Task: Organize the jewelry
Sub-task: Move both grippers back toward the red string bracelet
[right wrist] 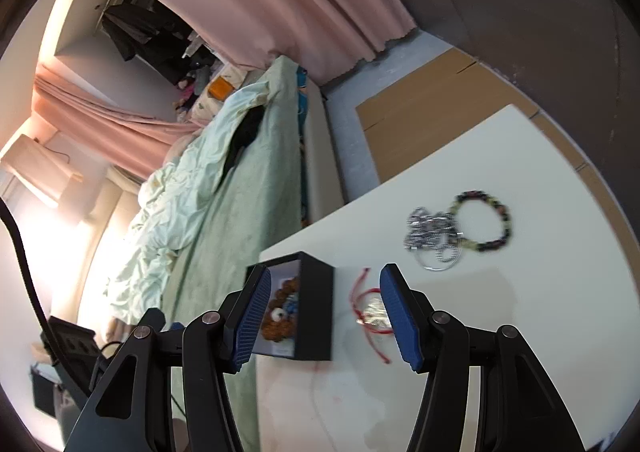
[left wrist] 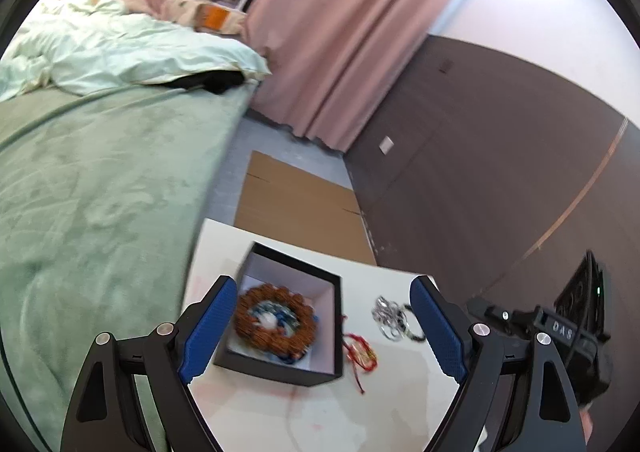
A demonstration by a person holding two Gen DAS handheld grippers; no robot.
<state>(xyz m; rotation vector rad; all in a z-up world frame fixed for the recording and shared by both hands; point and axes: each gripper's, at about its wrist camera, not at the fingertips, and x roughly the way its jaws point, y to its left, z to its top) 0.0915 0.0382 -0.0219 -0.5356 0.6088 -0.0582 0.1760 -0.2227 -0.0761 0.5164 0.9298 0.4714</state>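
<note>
Three pieces of jewelry are not yet boxed; one beaded ring, at least, is already in.

Left wrist view: the left gripper [left wrist: 324,332] has its jaws spread wide and empty over the open black square box [left wrist: 338,326], where a brown wooden bead bracelet [left wrist: 276,318] lies; the red cord bracelet [left wrist: 360,354] and silver chain tangle [left wrist: 388,316] wait on the white table [left wrist: 260,412]. Right wrist view: the right gripper [right wrist: 320,312], jaws apart and holding nothing, hovers above the red cord, with a dark beaded bracelet [right wrist: 482,222] farther off.

Left claw [left wrist: 322,330] and right claw [right wrist: 320,316], both gaping, angled downward, nothing gripped.
</note>
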